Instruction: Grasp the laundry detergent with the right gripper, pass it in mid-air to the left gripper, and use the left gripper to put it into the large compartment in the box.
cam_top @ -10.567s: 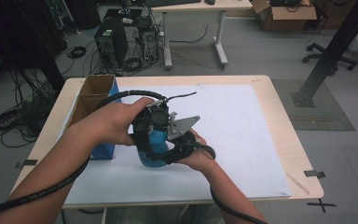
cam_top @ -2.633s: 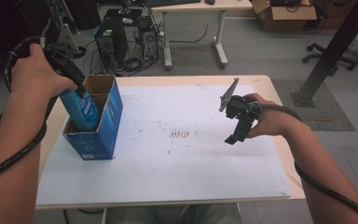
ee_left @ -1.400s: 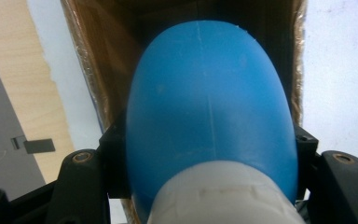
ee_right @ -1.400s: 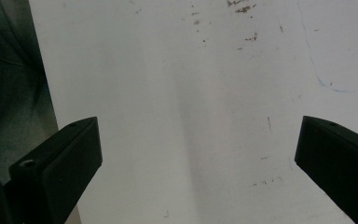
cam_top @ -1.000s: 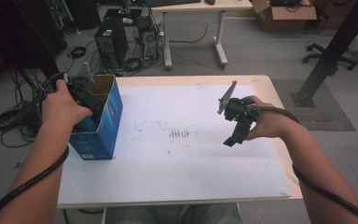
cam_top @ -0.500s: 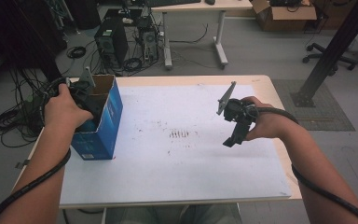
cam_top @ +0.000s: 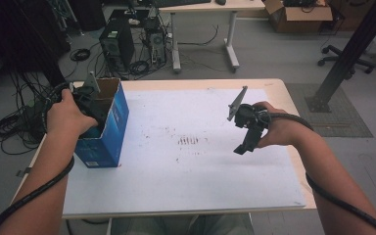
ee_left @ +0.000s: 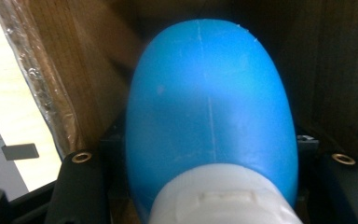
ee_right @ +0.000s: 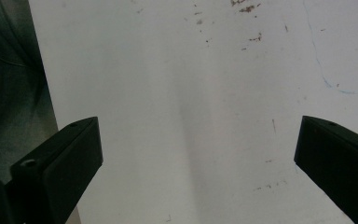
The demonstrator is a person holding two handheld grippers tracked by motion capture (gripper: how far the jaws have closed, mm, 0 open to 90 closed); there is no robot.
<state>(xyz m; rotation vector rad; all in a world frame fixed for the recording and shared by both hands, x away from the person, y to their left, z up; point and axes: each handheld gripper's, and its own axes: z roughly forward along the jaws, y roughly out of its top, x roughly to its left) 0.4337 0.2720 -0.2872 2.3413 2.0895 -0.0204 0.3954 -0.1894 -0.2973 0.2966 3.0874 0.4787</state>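
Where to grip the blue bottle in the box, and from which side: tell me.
Grip the blue bottle at its narrow end by the white cap, coming from above through the open top of the blue box. The box walls close off its sides. The left tool already clamps it there, jaws either side.

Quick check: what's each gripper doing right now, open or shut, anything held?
Left gripper: shut on the blue bottle, down inside the blue box.
Right gripper: open, empty, above the white table sheet.
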